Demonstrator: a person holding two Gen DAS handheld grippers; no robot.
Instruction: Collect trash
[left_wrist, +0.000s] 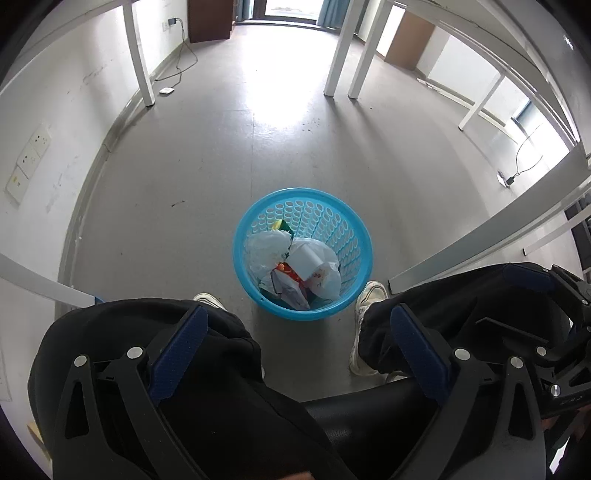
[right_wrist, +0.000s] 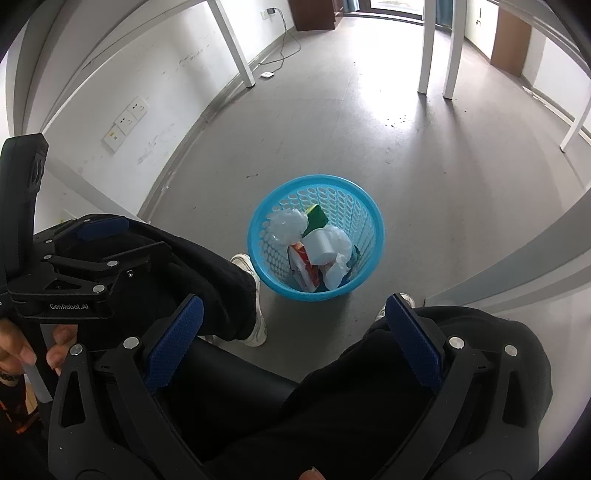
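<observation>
A round blue plastic basket (left_wrist: 303, 192) (right_wrist: 317, 179) stands on the grey floor between a seated person's white shoes. Inside it lie crumpled white plastic bags (left_wrist: 267, 249) (right_wrist: 286, 223), a white roll (right_wrist: 321, 243), a red printed wrapper (left_wrist: 286, 271) (right_wrist: 304, 264) and a green and yellow item (left_wrist: 282, 224) (right_wrist: 317, 216). My left gripper (left_wrist: 298, 313) hangs above the person's knees, open, with nothing between its blue pads (left_wrist: 177, 354). My right gripper (right_wrist: 293, 300) is also open and empty, level with the basket's near rim. Each gripper shows at the edge of the other's view.
The person's black trouser legs (left_wrist: 221, 387) and white shoes (left_wrist: 369, 295) (right_wrist: 255, 295) flank the basket. White table legs (left_wrist: 340, 48) (right_wrist: 428, 44) stand farther back. A wall with sockets (right_wrist: 125, 122) runs on the left, and a cable with an adapter (left_wrist: 167, 90) lies by it.
</observation>
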